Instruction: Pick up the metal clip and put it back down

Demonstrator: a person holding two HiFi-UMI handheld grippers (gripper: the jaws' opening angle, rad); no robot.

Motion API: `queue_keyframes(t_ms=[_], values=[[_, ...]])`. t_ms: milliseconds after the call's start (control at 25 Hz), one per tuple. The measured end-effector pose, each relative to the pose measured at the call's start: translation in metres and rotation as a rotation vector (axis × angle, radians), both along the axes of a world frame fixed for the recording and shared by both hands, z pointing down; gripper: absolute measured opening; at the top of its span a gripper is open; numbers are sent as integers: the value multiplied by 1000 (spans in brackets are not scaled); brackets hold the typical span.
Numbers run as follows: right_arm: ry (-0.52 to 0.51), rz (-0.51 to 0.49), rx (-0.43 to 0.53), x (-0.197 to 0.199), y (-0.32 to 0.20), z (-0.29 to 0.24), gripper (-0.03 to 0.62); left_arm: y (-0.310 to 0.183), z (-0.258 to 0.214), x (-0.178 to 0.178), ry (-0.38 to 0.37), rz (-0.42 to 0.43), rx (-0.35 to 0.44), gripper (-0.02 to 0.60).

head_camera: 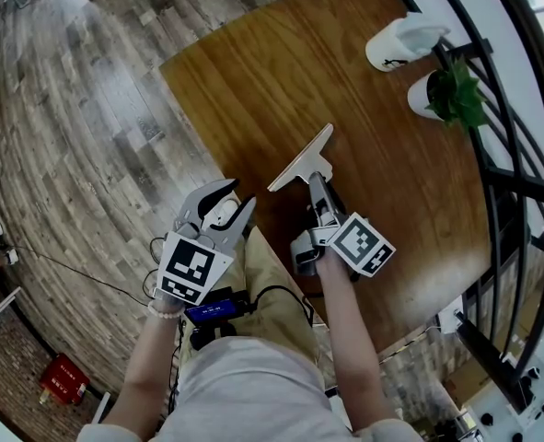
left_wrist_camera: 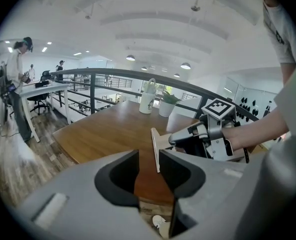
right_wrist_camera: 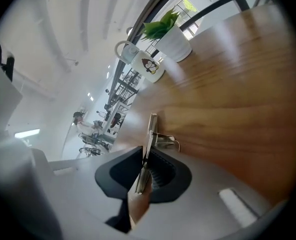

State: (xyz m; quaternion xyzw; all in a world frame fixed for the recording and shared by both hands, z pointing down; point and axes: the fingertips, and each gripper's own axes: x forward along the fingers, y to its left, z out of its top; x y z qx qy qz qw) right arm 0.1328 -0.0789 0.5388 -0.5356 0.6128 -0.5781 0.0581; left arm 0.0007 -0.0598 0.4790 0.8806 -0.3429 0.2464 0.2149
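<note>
Metal clip (right_wrist_camera: 150, 131) clamped in right hand-held gripper (right_wrist_camera: 144, 165), plainest in its view.

No words, numbers or brand names can be read. White mug (right_wrist_camera: 149, 66) has a small cartoon penguin-like print with no lettering; red box (head_camera: 64, 376) on the floor has pale print, too small to read. Marker cubes (head_camera: 194, 267) show only black-and-white square patterns.

Grey left gripper (head_camera: 238, 194), black-white marker cube (head_camera: 194, 267)
</note>
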Motion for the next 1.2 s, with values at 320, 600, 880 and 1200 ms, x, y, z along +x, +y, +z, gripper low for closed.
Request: queue_keyframes(t_ms=[320, 600, 880, 1200], values=[[-43, 36, 11, 4, -2, -6, 46, 2, 17, 6, 6, 22, -45, 121], [-114, 91, 22, 5, -5, -15, 41, 11, 28, 25, 18, 90, -85, 150], [-169, 143, 32, 7, -8, -20, 40, 25, 37, 40, 11, 159, -118, 175], [-243, 201, 28, 5, -9, -26, 40, 32, 43, 47, 0, 192, -126, 183]])
